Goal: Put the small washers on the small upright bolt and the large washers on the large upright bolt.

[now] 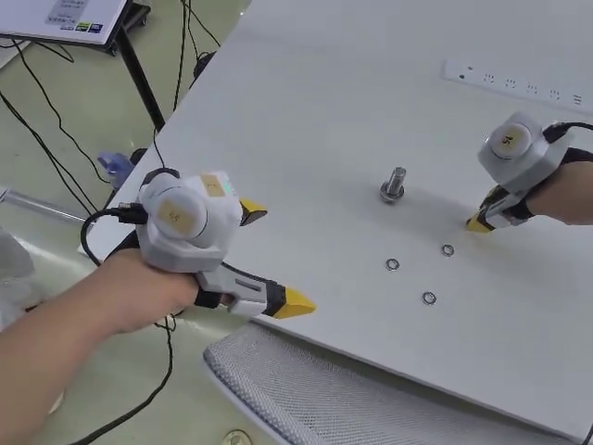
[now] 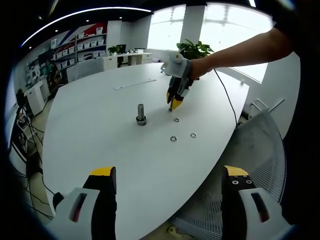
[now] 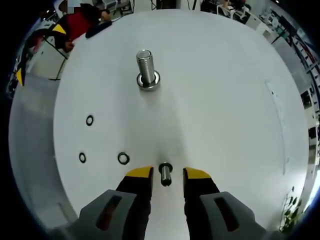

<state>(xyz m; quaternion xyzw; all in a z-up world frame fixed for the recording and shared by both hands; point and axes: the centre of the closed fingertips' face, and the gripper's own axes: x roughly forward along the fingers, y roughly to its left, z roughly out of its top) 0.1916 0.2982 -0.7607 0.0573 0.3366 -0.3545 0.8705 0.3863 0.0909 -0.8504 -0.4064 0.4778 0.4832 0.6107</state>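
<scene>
The large upright bolt [image 1: 394, 184] [image 2: 141, 113] [image 3: 146, 69] stands mid-table with a ring at its base. Three small washers lie flat near it [image 1: 392, 264] [image 1: 447, 250] [image 1: 429, 298], also seen as washers [image 3: 89, 120] [image 3: 82, 157] [image 3: 123, 158]. The small upright bolt [image 3: 165, 174] stands between my right gripper's [image 3: 167, 175] [image 1: 480, 223] [image 2: 172, 105] jaws, with a thin gap on each side; the jaws are narrowly apart. My left gripper [image 1: 275, 257] [image 2: 169, 175] is wide open and holds nothing, hovering at the table's near edge.
A white power strip [image 1: 514, 82] lies at the far right of the white table [image 1: 306, 120]. A grey mesh chair [image 1: 306, 389] sits below the near edge. Cables [image 1: 56, 148] trail on the floor at left.
</scene>
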